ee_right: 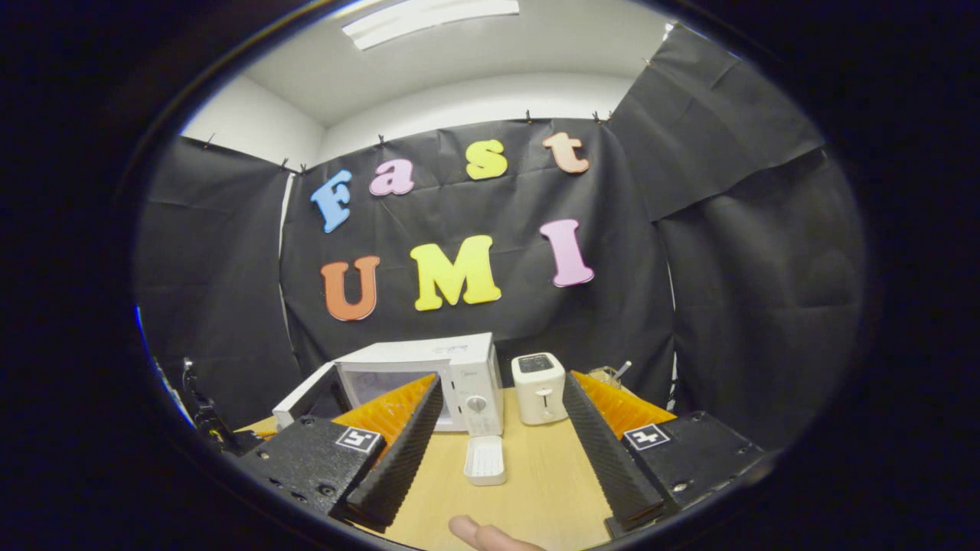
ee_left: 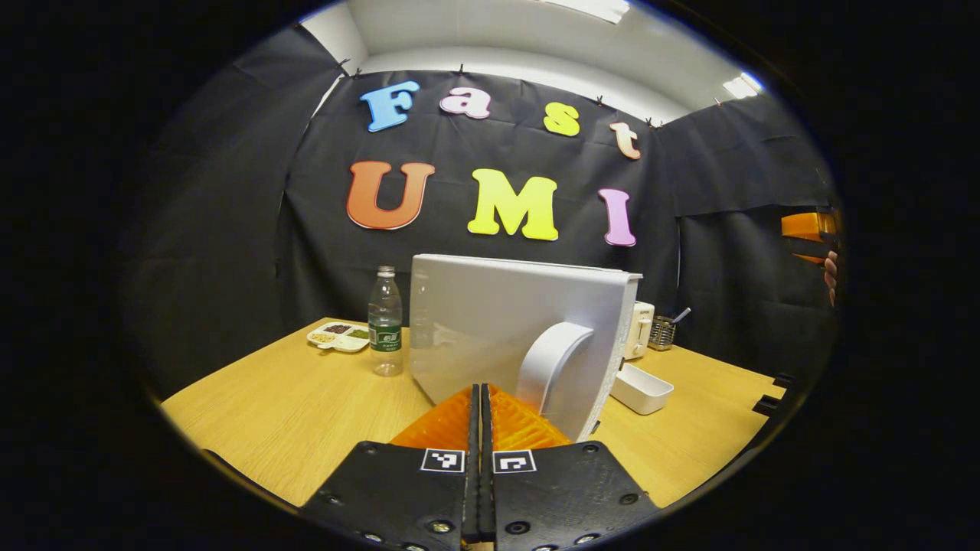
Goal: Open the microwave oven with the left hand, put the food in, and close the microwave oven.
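On the bench the microwave oven stands with its rigid, hinged door swung partly out; left gripper clenched (beside the curved handle, the natural hold); right gripper spread, holding nothing; a light white dish lies near.

A clear bottle stands upright on the wooden table, with a divided snack plate just behind it. A white toaster stands farther back, a mesh utensil holder beside it.
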